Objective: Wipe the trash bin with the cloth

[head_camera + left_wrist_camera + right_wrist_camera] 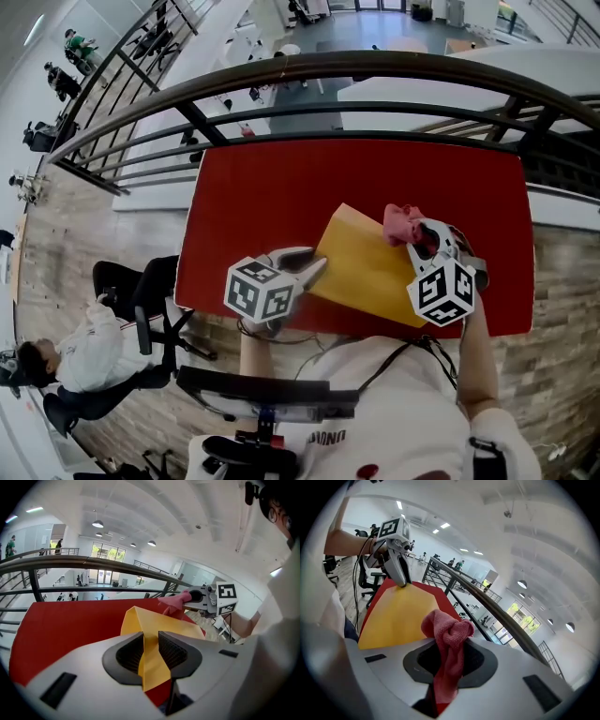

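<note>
My left tool [151, 652] pins the near corner of the yellow trash bin [370, 272], which lies flat on the red surface [272, 187]. My right tool [449, 663] grips the pink cloth [446, 629] by the bin's far edge. I judge this is the wiping step: next I should press the cloth down and drag it across while the left holds firm.

A red table [272, 197] fills the middle of the frame. On it, low and a bit to the right, lies a yellow trash bin [366, 272] that looks flat. The left gripper [317, 266] comes in from the lower left and its tip is on the bin's left corner. The right gripper [419, 234] sits at the bin's upper right corner with a bunched pink cloth [401, 223] at its tip. A dark railing [328, 67] curves across the top. A person [80, 354] sits at the lower left beside a black chair [141, 292]
</note>
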`<state>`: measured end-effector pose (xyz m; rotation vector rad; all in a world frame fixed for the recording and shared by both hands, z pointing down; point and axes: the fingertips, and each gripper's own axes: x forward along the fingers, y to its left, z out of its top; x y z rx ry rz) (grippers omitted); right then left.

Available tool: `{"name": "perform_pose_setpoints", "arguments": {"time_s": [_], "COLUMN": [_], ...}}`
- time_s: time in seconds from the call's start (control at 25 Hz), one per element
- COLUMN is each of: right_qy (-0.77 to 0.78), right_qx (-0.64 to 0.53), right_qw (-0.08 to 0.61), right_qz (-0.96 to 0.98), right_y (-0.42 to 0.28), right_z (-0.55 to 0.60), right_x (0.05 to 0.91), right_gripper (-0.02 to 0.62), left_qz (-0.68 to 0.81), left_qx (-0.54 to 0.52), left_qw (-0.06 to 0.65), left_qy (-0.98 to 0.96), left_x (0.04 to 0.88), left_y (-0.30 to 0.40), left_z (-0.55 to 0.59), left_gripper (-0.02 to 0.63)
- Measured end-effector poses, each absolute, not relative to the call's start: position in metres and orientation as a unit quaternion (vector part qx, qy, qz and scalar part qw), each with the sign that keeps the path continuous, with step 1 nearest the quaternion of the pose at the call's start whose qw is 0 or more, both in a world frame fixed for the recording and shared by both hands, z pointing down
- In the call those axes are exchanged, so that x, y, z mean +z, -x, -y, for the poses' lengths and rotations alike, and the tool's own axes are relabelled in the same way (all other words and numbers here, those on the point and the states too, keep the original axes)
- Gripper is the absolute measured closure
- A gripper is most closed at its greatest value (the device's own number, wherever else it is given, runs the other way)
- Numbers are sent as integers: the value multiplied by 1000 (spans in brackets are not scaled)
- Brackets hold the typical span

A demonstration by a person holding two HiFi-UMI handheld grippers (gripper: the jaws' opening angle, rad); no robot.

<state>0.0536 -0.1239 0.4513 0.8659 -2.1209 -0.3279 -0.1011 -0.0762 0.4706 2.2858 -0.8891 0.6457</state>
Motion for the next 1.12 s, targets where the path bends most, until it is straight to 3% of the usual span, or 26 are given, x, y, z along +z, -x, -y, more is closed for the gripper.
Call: {"name": "perform_pose_setpoints", "arguments": {"time_s": [0.2,0.56,1.12], "right_qy": [-297,-195,-203], "right_qx": [-159,-200,-157], "right_qw": [384,427,478], "right_qz": [860,860,840], "right_y": [2,58,-25], "right_z": [134,123,84], "right_x": [450,469,487], "right_gripper": [534,534,534], "left_qz": [331,329,301], "left_qx": [266,267,243], "left_qw": [297,304,307], "left_qy": [-855,-854,-870], "left_x": [478,481,481], "left_y": [109,116,116], "left_z": [63,53,51], "left_gripper": [505,505,505]}}
